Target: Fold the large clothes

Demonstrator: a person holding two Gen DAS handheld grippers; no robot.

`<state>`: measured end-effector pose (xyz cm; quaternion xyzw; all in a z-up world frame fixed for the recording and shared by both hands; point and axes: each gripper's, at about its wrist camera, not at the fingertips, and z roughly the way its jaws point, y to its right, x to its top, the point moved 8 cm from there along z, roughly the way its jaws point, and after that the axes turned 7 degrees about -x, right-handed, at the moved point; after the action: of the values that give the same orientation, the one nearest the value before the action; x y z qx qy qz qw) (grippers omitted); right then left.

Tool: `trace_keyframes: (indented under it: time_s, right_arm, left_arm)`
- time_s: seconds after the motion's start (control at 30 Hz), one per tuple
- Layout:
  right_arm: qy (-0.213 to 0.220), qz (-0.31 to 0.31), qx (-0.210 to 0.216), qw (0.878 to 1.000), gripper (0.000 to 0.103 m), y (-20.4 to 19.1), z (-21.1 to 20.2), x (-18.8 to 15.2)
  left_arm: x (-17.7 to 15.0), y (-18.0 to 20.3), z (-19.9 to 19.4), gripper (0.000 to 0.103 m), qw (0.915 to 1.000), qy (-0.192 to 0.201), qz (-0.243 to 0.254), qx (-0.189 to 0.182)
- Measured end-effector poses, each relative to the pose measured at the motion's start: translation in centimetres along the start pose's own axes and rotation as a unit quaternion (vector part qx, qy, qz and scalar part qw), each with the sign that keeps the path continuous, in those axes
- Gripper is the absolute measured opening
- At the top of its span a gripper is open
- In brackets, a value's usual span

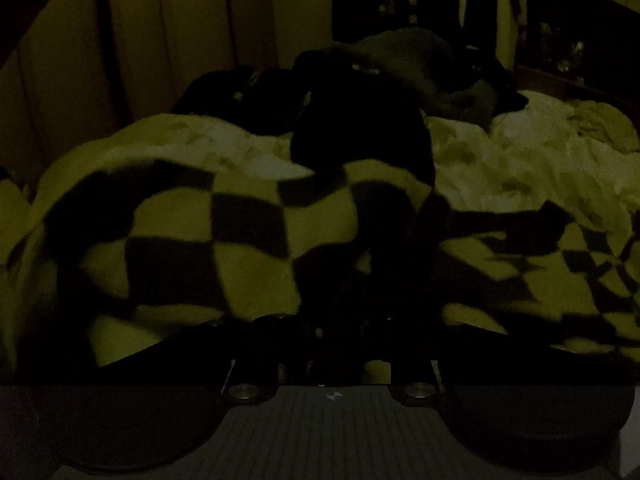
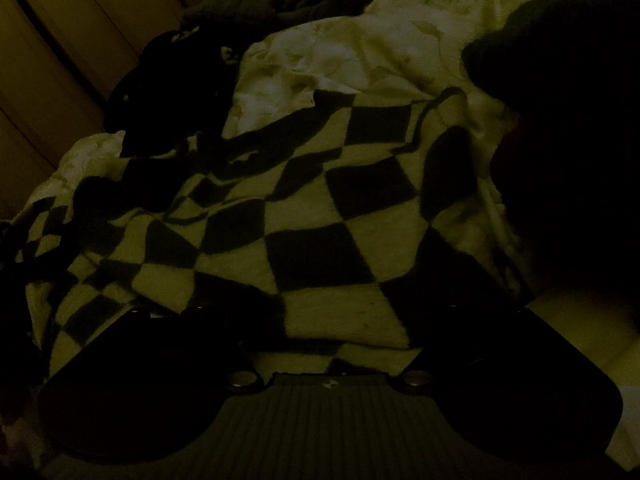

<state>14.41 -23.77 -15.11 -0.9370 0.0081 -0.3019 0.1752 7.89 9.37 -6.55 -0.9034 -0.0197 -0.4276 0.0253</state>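
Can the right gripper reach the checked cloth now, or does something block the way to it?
Probably yes. The checked cloth lies directly in front of the right gripper, on the pale bedding. Nothing visibly lies between them. The picture is very dark, so contact cannot be judged.

Both wrist views are very dim, with a yellow-green cast and heavy grain. Only the pale squares of the checkered garment (image 1: pixel 248 240) and the rumpled pale bedding (image 2: pixel 360 52) catch light, whose source cannot be told. The left view shows smeared, blurred check edges. Dark clothes (image 1: pixel 360 120) merge into shadow. Fisheye bending curves the wall panels (image 1: pixel 132 40) near the edges.
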Motion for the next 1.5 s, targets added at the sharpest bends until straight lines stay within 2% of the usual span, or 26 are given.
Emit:
trace_keyframes:
  time_s: [0.03,0.17,0.33,0.4,0.5,0.53,0.6,0.7,0.8,0.93,1.03,1.07,1.13,1.2,1.27,1.33,1.37,1.4,1.43,1.5]
  right_arm:
    - [0.0,0.0,0.0,1.0,0.083,0.0,0.0,0.0]
    - [0.003,0.005,0.001,1.0,0.083,0.0,0.0,0.0]
    - [0.017,0.029,0.015,0.999,0.084,0.3,-0.4,0.4]
    - [0.031,0.046,0.026,0.998,0.084,0.6,-0.8,0.6]
    - [0.057,0.065,0.037,0.996,0.084,1.0,-1.7,1.3]
    - [0.065,0.066,0.038,0.995,0.083,0.9,-2.0,1.5]
    - [0.082,0.057,0.041,0.994,0.083,0.6,-2.6,2.2]
    - [0.093,0.022,0.04,0.995,0.081,-0.4,-3.2,3.8]
    - [0.092,-0.013,0.022,0.995,0.081,-1.5,-2.8,5.7]
    - [0.061,-0.065,-0.005,0.996,0.081,-3.4,0.3,8.2]
    - [0.03,-0.092,-0.015,0.995,0.078,-4.6,2.9,9.4]
    - [0.005,-0.106,0.013,0.994,0.078,-5.5,3.8,9.4]
    - [-0.043,-0.15,0.081,0.984,0.076,-8.0,5.1,8.8]
    - [-0.052,-0.205,0.1,0.972,0.076,-10.0,5.9,8.1]
    - [-0.077,-0.25,0.096,0.96,0.075,-11.2,7.4,7.1]
    - [-0.104,-0.273,0.09,0.952,0.063,-11.4,9.0,5.9]
    - [-0.1,-0.282,0.092,0.95,0.051,-11.6,9.3,5.6]
    - [-0.091,-0.286,0.098,0.949,0.023,-11.7,9.1,5.5]
    - [-0.089,-0.284,0.104,0.949,0.009,-11.7,9.0,5.6]
    - [-0.067,-0.272,0.111,0.953,0.008,-11.4,8.2,6.3]
  left_arm:
    - [0.0,-0.2,-0.2,0.103,1.0,0.001,-0.006,-0.002]
    - [1.8,0.1,-1.3,0.103,0.9981,0.031,-0.039,-0.036]
    - [5.5,2.2,-1.2,0.103,0.9959,0.059,-0.012,-0.067]
    - [6.2,3.4,0.3,0.103,0.9942,0.049,-0.01,-0.096]
    - [5.7,5.4,4.2,0.103,0.9901,-0.004,-0.013,-0.14]
    - [5.1,5.8,5.5,0.103,0.9894,-0.025,-0.012,-0.142]
    - [3.5,6.1,7.6,0.103,0.9916,-0.049,0.001,-0.119]
    - [0.9,5.8,7.9,0.103,0.994,-0.035,0.031,-0.099]
    - [-0.4,4.4,6.8,0.103,0.9952,-0.02,0.019,-0.094]
    - [-0.7,3.2,6.5,0.103,0.9945,-0.017,-0.002,-0.104]
    - [-0.8,3.1,6.4,0.103,0.9945,-0.014,0.003,-0.103]
    - [-0.9,3.2,6.3,0.103,0.9946,-0.012,0.005,-0.103]
    - [-0.9,3.1,6.3,0.103,0.9943,-0.011,0.007,-0.106]
    - [-0.9,3.0,6.3,0.103,0.9937,-0.008,0.005,-0.112]
    - [-1.0,2.9,6.4,0.103,0.993,-0.008,0.004,-0.118]
    - [-1.0,2.7,6.3,0.103,0.9926,-0.008,0.001,-0.122]
    - [-1.0,2.7,6.3,0.103,0.9922,-0.008,0.0,-0.124]
    - [-1.1,2.6,6.3,0.103,0.992,-0.007,-0.001,-0.126]
    - [-1.1,2.6,6.4,0.103,0.9917,-0.007,-0.003,-0.128]
    - [-1.0,2.5,6.5,0.103,0.9913,-0.007,-0.009,-0.131]
